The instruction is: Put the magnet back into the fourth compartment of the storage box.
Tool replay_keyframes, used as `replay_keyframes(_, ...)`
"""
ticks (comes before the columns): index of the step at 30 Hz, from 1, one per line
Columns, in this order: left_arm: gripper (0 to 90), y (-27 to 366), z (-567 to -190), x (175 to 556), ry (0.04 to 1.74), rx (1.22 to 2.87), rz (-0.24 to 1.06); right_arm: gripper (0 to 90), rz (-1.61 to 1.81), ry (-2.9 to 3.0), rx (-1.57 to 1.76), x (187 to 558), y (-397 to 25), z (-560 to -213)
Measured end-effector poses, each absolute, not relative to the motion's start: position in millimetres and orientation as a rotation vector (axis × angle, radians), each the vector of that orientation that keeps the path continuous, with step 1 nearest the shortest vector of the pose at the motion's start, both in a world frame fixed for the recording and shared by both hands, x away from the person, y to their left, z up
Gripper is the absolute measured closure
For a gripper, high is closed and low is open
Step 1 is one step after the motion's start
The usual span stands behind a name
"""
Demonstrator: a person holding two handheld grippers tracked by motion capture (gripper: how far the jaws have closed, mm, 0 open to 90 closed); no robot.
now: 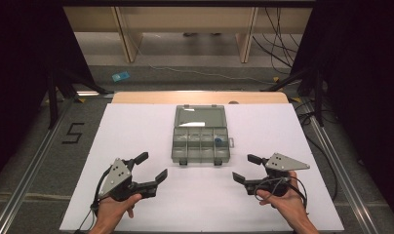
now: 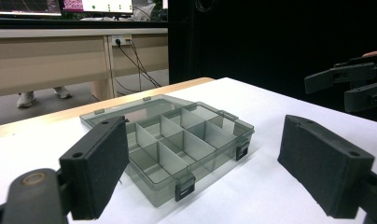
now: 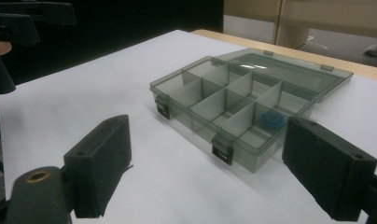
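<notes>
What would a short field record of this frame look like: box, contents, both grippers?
box: grey clear compartment box, mid table, apart from both grippers
lid: open, lying flat behind
contents: blue ring in a right-end compartment
latches: two dark clips on the near wall
left gripper: open, holds nothing
right gripper: open, holds nothing
surface: white table sheet

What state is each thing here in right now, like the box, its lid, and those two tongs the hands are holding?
Compartment box: open, flat on the white table sheet.
Lid: swung fully back, lying flat behind the box.
Latches: undone, on the box's near wall.
Blue ring: lying in a right-side compartment; other compartments look empty.
Left tongs: open, holding nothing.
Right tongs: open, holding nothing.
</notes>
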State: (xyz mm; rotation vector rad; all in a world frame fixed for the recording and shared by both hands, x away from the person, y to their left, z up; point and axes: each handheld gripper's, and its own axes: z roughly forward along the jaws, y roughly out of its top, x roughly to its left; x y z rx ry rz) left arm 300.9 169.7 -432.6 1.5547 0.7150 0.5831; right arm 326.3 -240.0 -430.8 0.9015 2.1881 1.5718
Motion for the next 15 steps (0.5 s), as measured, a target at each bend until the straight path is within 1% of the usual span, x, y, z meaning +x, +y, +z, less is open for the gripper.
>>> replay_keyframes(15, 15.6, 170.0, -432.4, 301.4, 0.711, 1.556, 0.586, 16.7, 1.573, 2.181, 0.890, 326.5, -239.3, -430.1)
